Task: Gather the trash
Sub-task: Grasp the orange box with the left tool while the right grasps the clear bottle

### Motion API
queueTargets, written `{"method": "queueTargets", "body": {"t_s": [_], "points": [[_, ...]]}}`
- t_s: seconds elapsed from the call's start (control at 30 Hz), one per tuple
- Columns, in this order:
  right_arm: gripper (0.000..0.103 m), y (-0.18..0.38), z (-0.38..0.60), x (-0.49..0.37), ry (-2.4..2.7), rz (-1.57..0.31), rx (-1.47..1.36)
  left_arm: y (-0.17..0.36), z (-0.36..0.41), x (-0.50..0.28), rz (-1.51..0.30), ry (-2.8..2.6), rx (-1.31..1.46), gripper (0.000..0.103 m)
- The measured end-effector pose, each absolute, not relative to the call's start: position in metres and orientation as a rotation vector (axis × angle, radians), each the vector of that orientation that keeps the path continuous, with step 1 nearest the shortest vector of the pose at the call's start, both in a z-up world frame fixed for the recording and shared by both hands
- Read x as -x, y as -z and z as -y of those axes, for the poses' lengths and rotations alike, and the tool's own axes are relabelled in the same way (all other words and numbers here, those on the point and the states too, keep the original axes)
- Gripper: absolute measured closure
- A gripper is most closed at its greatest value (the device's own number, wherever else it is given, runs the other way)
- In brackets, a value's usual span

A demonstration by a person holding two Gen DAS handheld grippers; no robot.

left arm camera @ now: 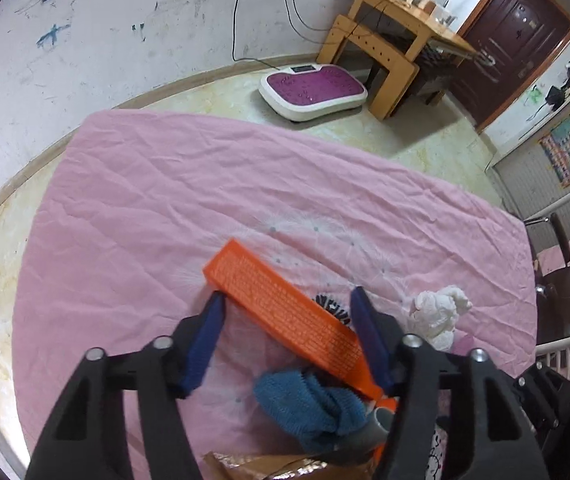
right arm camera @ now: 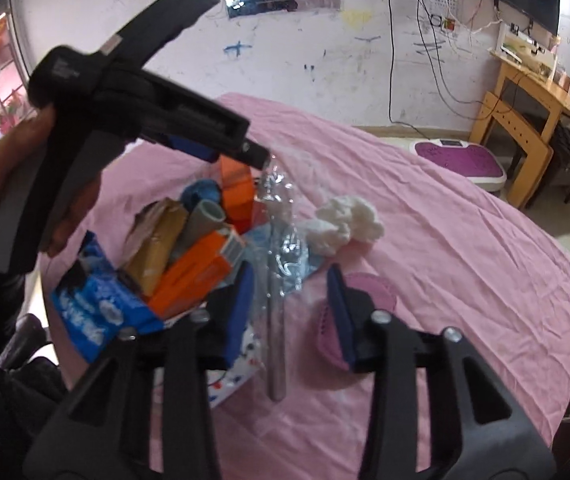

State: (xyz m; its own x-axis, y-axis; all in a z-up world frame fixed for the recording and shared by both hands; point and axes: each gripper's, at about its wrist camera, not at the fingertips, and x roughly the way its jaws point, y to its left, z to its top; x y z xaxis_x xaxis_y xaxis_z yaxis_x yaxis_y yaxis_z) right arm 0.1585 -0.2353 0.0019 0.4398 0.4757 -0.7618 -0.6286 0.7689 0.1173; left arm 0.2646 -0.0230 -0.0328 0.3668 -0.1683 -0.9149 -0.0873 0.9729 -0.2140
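A wrinkled pink sheet (left arm camera: 205, 184) covers the table in a scribble-walled room. Your left gripper (left arm camera: 287, 304) stands partly open astride the long orange box (left arm camera: 285, 308), its pads not clearly pressing. Your right gripper (right arm camera: 291, 280) is partly open around crinkled clear plastic (right arm camera: 281, 216); contact cannot be confirmed, with the trash pile (right arm camera: 173, 256) near left.

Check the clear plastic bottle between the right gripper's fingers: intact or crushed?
Crushed. The clear plastic bottle looks flattened and creased, lying on the pink cloth beside the crumpled white tissue.
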Motion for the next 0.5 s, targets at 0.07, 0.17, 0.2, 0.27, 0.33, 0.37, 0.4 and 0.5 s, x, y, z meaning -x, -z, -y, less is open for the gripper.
{"method": "queueTargets", "body": {"t_s": [0.07,0.17,0.2,0.27,0.33,0.37,0.4,0.5], "points": [[0.069,-0.001,0.233,-0.163,-0.697,-0.883,0.203,0.037,0.026,-0.266,-1.207,0.062,0.247,0.052],[0.069,0.003,0.225,-0.169,-0.700,-0.903,0.219,0.038,0.026,-0.265,-1.185,0.054,0.242,0.056],[0.069,0.005,0.221,-0.171,-0.700,-0.911,0.228,0.037,0.024,-0.265,-1.179,0.052,0.247,0.058],[0.069,0.007,0.215,-0.172,-0.706,-0.920,0.239,0.036,0.022,-0.264,-1.172,0.050,0.244,0.067],[0.069,0.009,0.206,-0.173,-0.707,-0.926,0.255,0.032,0.023,-0.261,-1.153,0.047,0.218,0.075],[0.077,0.009,0.202,-0.173,-0.704,-0.922,0.260,0.031,0.023,-0.264,-1.143,0.041,0.209,0.078],[0.084,0.010,0.200,-0.172,-0.700,-0.921,0.262,0.029,0.022,-0.263,-1.133,0.043,0.211,0.080],[0.093,0.001,0.202,-0.173,-0.645,-0.887,0.231,0.021,0.011,-0.263,-1.108,0.063,0.269,0.081]]}}
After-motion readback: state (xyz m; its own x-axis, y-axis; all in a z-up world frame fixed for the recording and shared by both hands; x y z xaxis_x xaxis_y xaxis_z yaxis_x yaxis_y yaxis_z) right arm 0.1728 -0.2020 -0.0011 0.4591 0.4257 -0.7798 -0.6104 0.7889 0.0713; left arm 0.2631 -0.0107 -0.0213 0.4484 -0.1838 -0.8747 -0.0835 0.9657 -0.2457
